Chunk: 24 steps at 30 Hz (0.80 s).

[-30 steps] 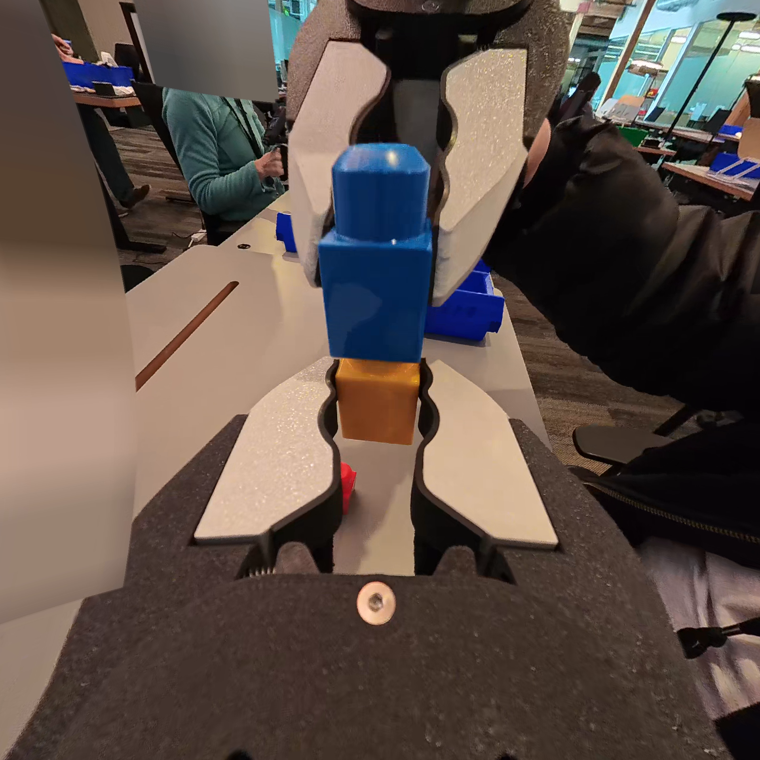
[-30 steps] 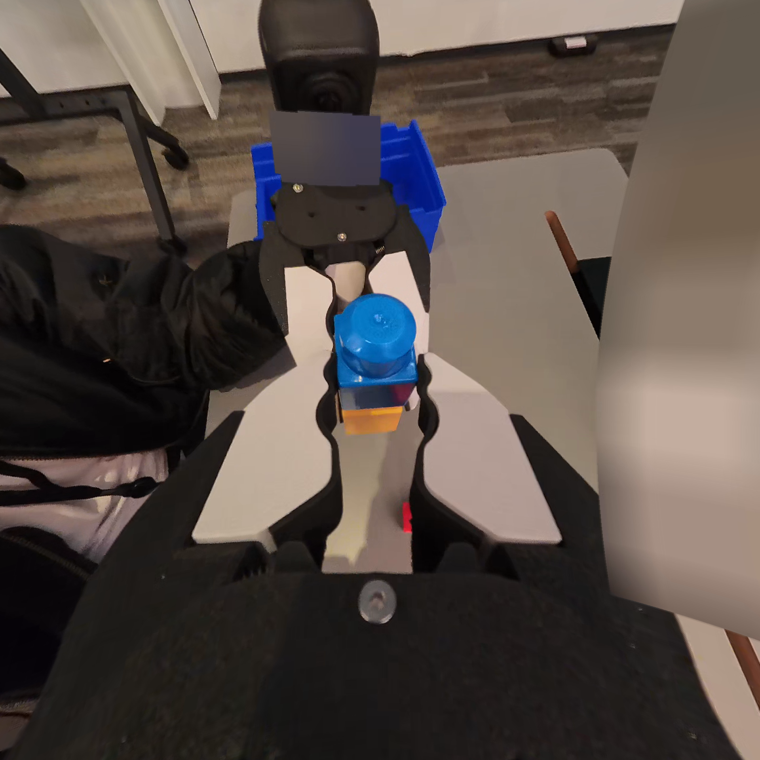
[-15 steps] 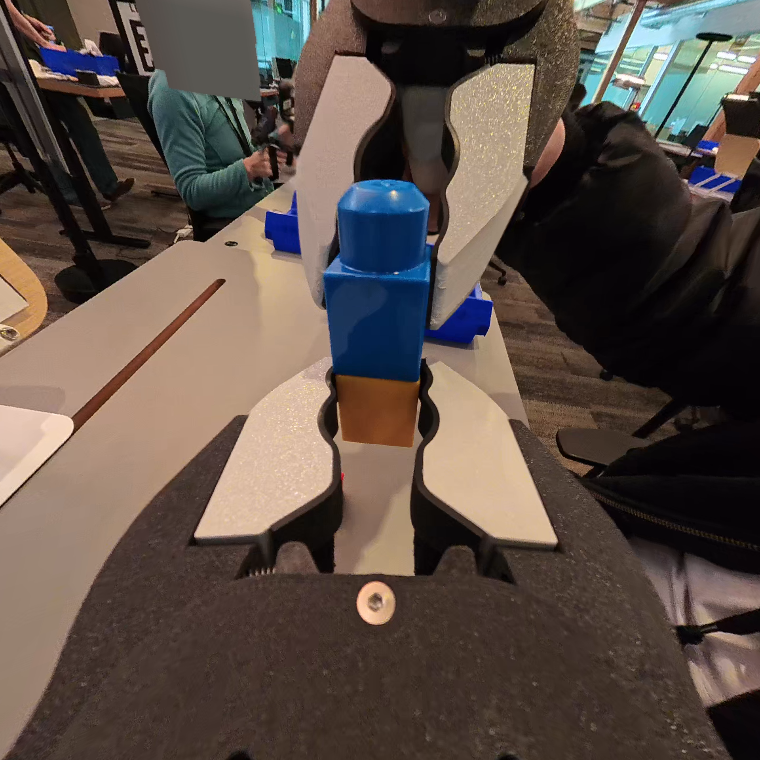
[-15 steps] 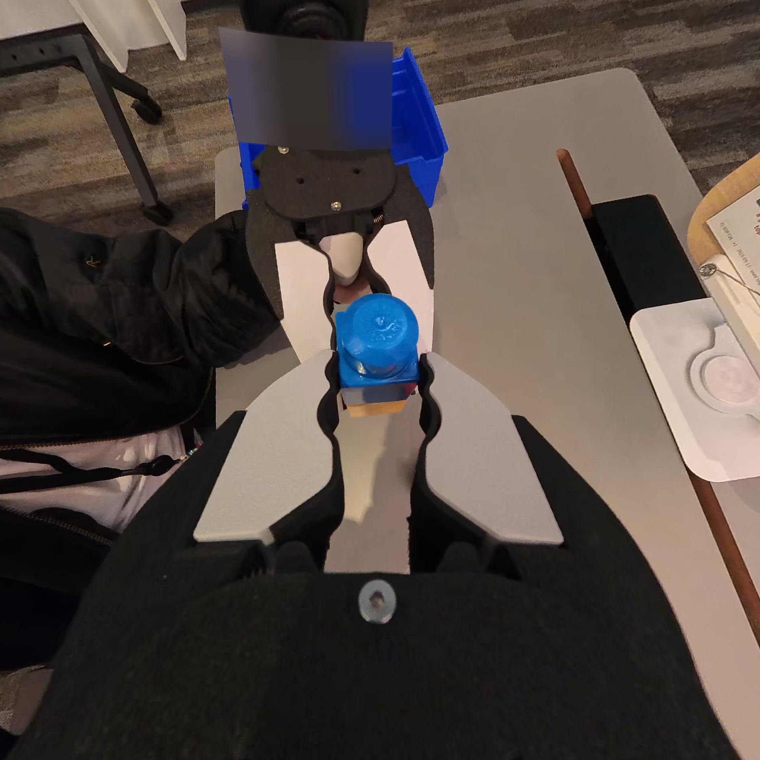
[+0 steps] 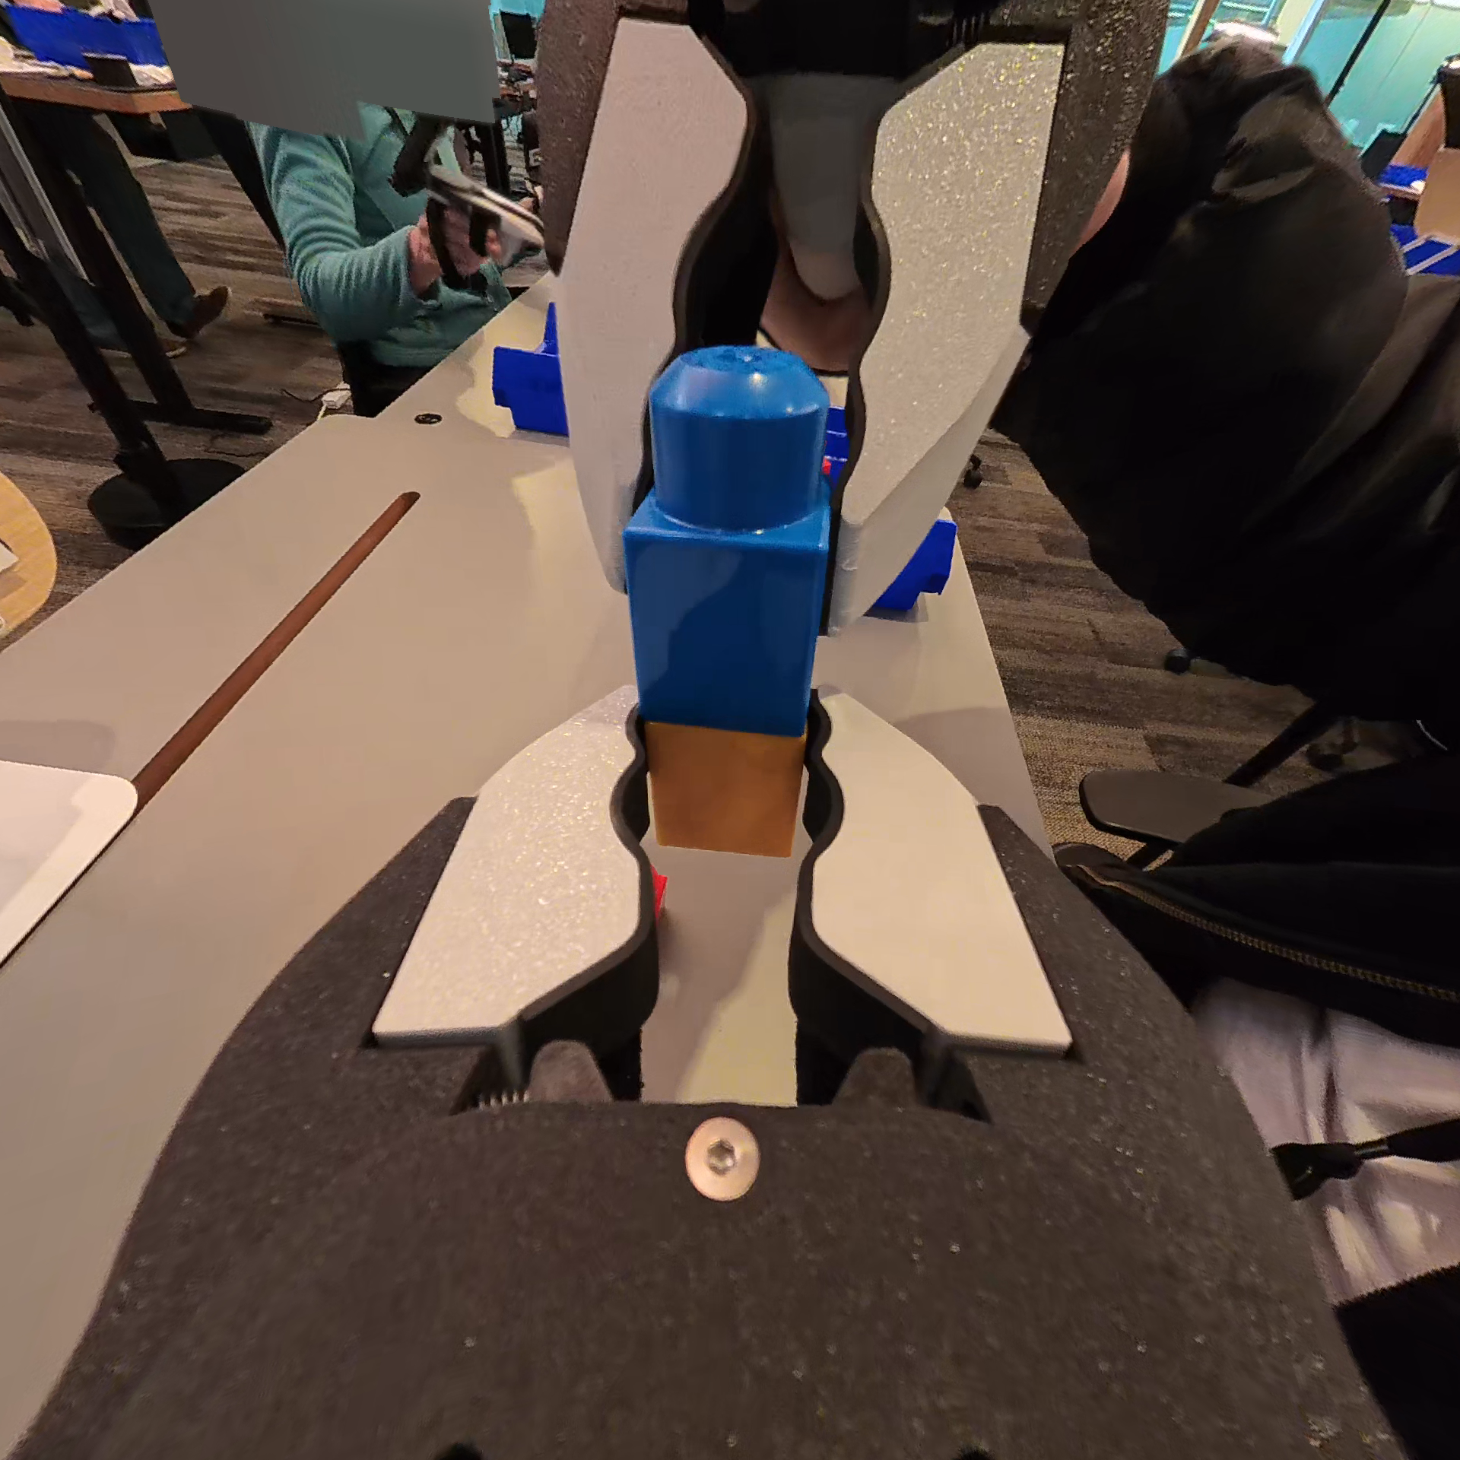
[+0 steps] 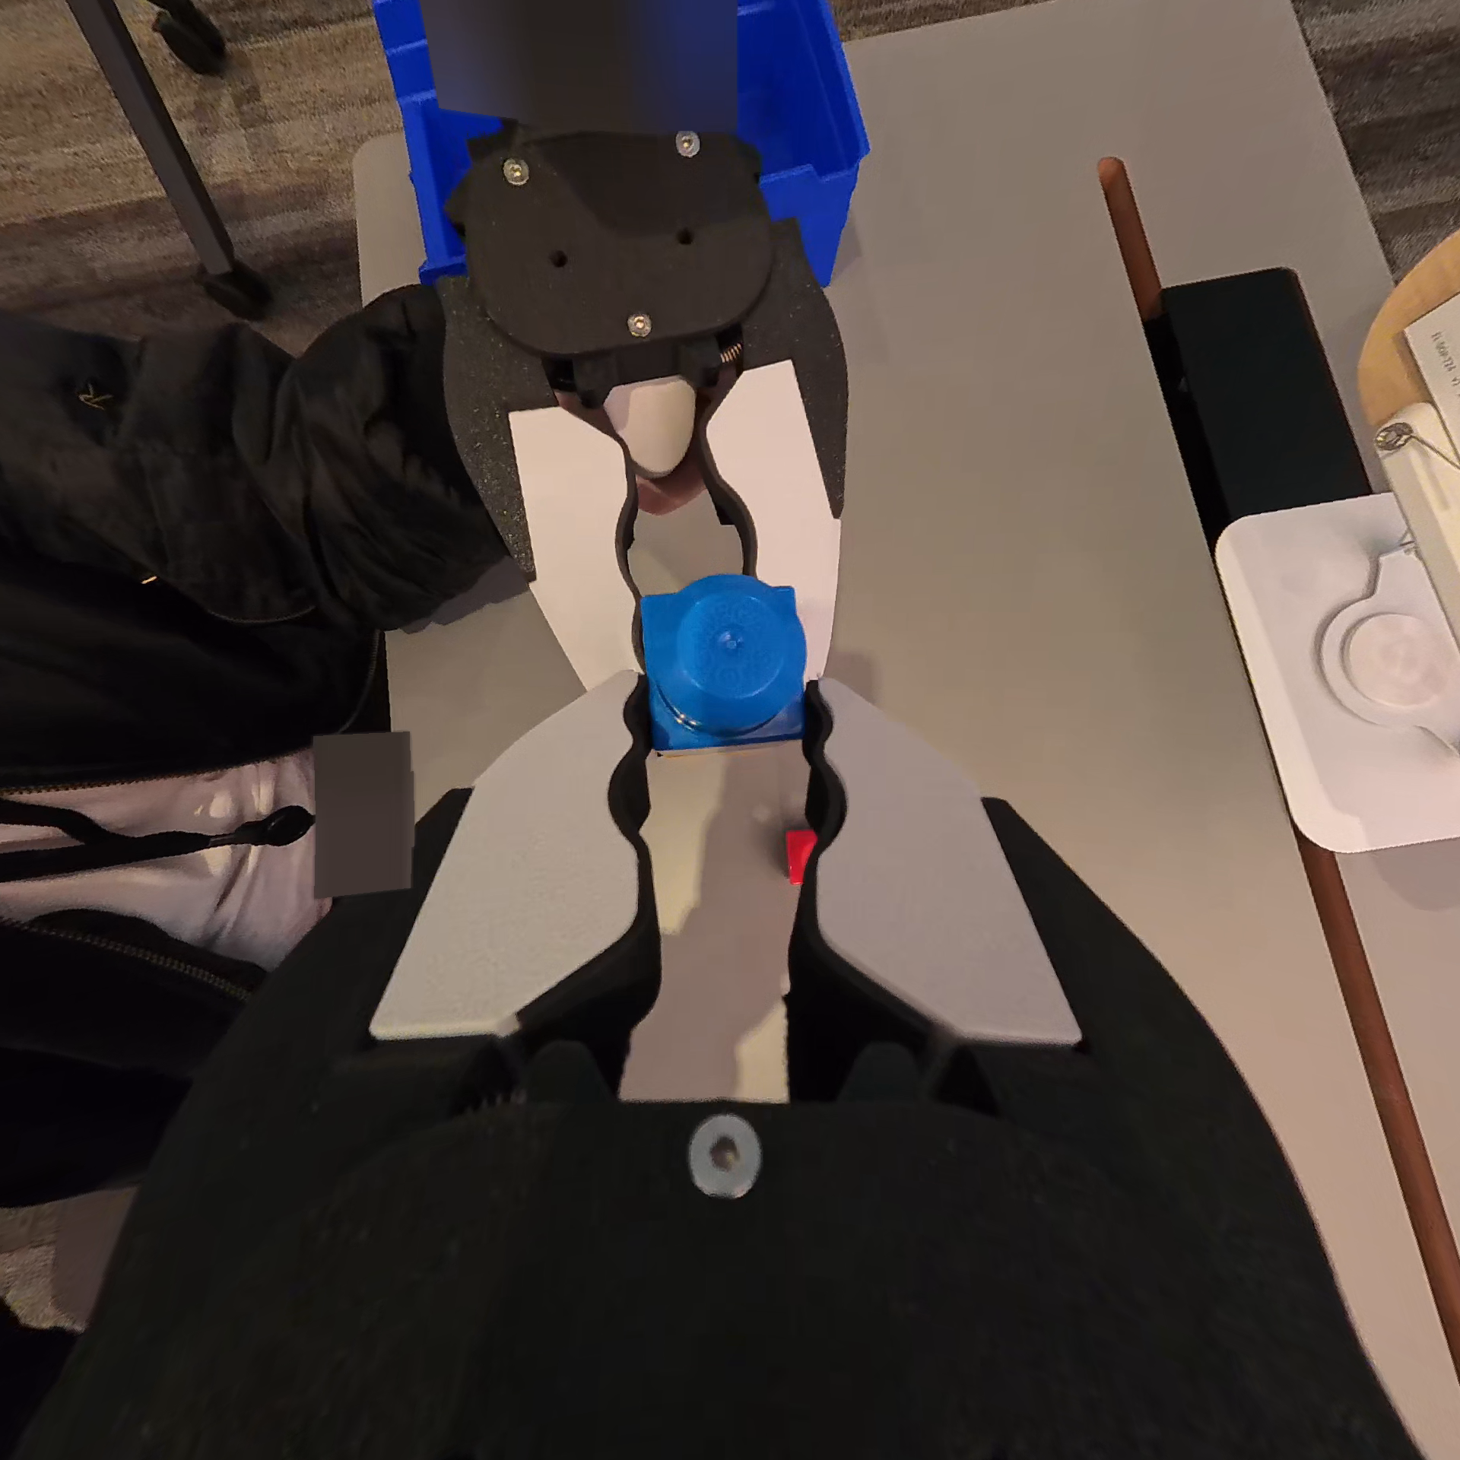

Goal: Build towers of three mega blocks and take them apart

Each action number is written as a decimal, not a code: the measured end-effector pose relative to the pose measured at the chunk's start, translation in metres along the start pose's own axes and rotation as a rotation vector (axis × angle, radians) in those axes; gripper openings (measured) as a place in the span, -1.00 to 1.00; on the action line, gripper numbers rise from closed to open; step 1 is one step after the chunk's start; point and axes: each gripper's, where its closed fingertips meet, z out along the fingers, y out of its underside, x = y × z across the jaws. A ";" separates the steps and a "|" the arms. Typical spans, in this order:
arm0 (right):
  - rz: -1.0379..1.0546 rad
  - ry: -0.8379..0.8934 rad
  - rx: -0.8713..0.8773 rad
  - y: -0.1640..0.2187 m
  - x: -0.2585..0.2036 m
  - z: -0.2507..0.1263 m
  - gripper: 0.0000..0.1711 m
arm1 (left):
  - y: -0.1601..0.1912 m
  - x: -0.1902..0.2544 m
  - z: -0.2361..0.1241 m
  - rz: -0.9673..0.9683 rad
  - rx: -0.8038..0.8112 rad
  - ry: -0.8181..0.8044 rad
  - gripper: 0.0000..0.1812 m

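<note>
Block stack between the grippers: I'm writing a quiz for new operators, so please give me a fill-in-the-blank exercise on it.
1. The ____ gripper is shut on the orange block.
2. The right gripper is shut on the blue block, which sits on the ____ block.
3. The red block lies alone on the ____.

Missing words: left; orange; table.
</note>
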 end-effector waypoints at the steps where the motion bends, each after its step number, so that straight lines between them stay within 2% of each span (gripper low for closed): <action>1: -0.004 0.005 0.019 -0.001 0.000 -0.001 -0.58 | -0.002 0.000 0.000 0.000 0.016 0.005 -0.61; 4: -0.135 0.044 0.137 -0.011 -0.003 -0.009 -0.55 | -0.011 0.006 -0.005 -0.012 0.078 0.057 -0.60; 6: -0.218 0.152 0.275 -0.017 0.000 -0.022 -0.33 | -0.011 -0.004 -0.014 0.003 0.087 -0.008 -0.60; 9: -0.246 0.213 0.422 0.015 0.004 -0.023 -0.30 | -0.018 -0.009 -0.035 -0.018 0.148 -0.016 -0.60; 11: -0.215 0.197 0.414 0.065 0.012 0.008 -0.31 | -0.023 -0.009 -0.047 -0.021 0.185 -0.021 -0.60; 13: -0.156 0.182 0.311 0.124 0.025 0.052 -0.36 | -0.027 -0.006 -0.052 -0.006 0.197 -0.021 -0.60; 15: -0.117 0.177 0.255 0.165 0.035 0.089 -0.41 | -0.029 -0.002 -0.052 0.004 0.202 -0.016 -0.60; 19: -0.074 0.125 0.239 0.192 0.042 0.127 -0.37 | -0.028 0.001 -0.048 0.017 0.188 -0.012 -0.60; 24: -0.011 0.072 0.217 0.200 0.054 0.145 -0.39 | -0.026 0.000 -0.046 0.006 0.185 0.003 -0.61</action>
